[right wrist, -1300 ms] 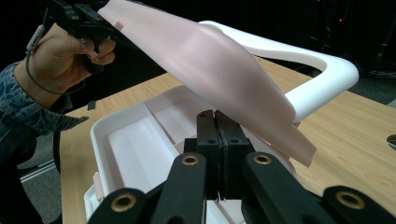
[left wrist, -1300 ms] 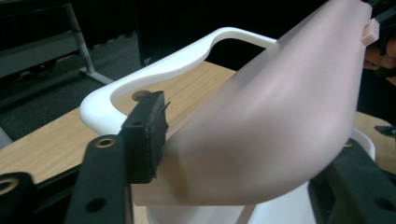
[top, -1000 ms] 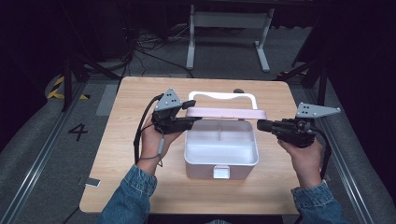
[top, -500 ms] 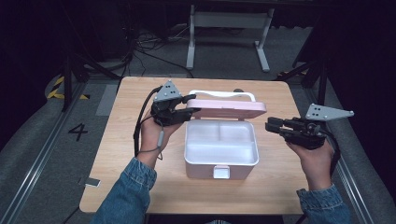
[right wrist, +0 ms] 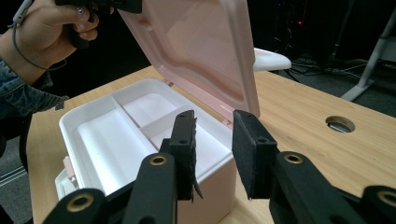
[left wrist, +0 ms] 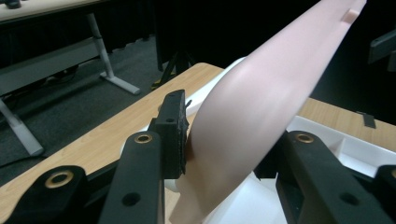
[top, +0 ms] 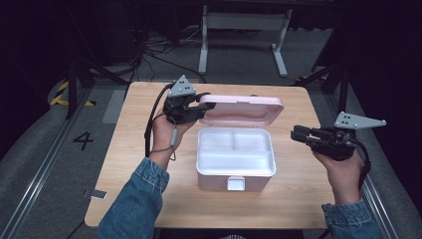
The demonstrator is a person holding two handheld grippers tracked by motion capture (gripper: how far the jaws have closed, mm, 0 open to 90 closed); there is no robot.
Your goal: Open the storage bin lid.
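A white box (top: 214, 180) with inner compartments sits mid-table, its pink lid (top: 244, 109) raised on the far hinge. My left gripper (top: 201, 105) grips the lid's left edge. In the left gripper view the lid (left wrist: 261, 102) lies between the jaws of that gripper (left wrist: 229, 135), which have just been closing on it. My right gripper (top: 294, 134) hovers to the right of the box, off the lid. Its jaws have just been opening and nothing is between them. The right gripper view shows this gripper (right wrist: 215, 135) before the box's near corner (right wrist: 84, 116) and the lid's underside (right wrist: 201, 42).
The wooden table (top: 139, 144) has a round cable hole (right wrist: 340, 123) near its far edge. A white desk frame (top: 244, 30) and cables stand on the floor beyond. A small dark tag (top: 98, 194) lies at the table's front left edge.
The right gripper let go of the lid's right end, opened and drew away to the right. The left gripper swung the lid further up and back.
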